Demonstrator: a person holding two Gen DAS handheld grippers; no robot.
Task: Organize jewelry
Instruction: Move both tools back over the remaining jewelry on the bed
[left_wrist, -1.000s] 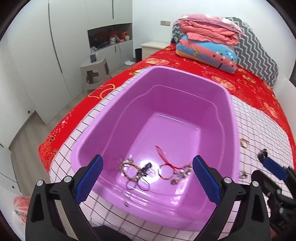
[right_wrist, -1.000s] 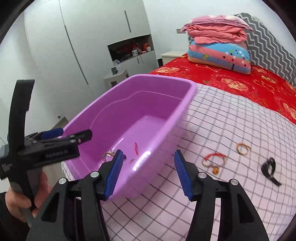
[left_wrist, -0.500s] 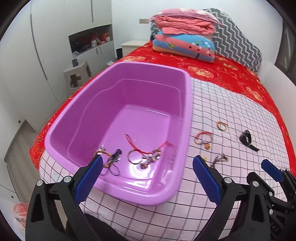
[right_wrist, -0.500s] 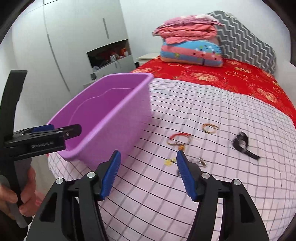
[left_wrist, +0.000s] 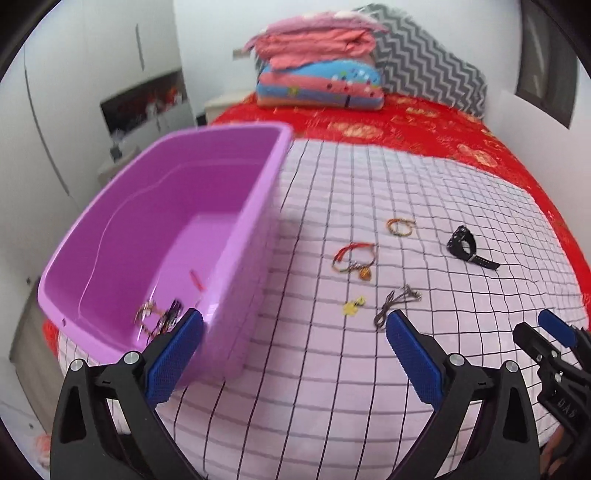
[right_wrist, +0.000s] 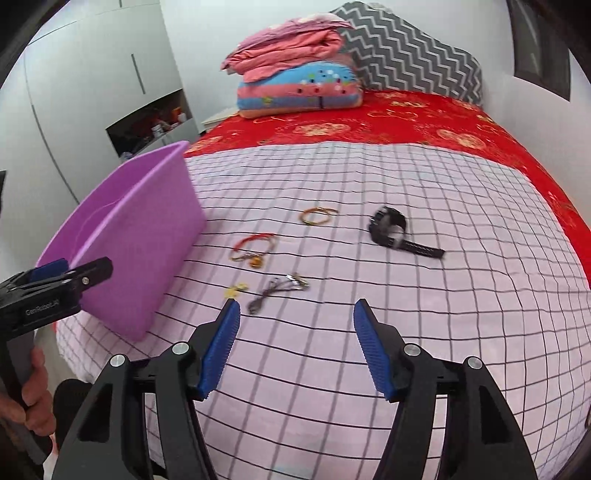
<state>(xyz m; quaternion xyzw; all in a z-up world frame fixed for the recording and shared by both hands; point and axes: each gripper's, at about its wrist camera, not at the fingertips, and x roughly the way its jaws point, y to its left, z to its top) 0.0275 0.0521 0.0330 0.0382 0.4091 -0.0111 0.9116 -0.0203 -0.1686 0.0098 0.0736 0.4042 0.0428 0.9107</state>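
Left gripper (left_wrist: 295, 345) and right gripper (right_wrist: 295, 341) both spread, empty — loose bracelets mid-frame, purple tub (left_wrist: 255, 206) left.

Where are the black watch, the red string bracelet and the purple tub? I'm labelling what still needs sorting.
black watch (right_wrist: 388, 225), right wrist view, on its case.
red string bracelet (right_wrist: 255, 242), right wrist view, on its red cord.
purple tub (left_wrist: 258, 221), left wrist view, on its right wall.
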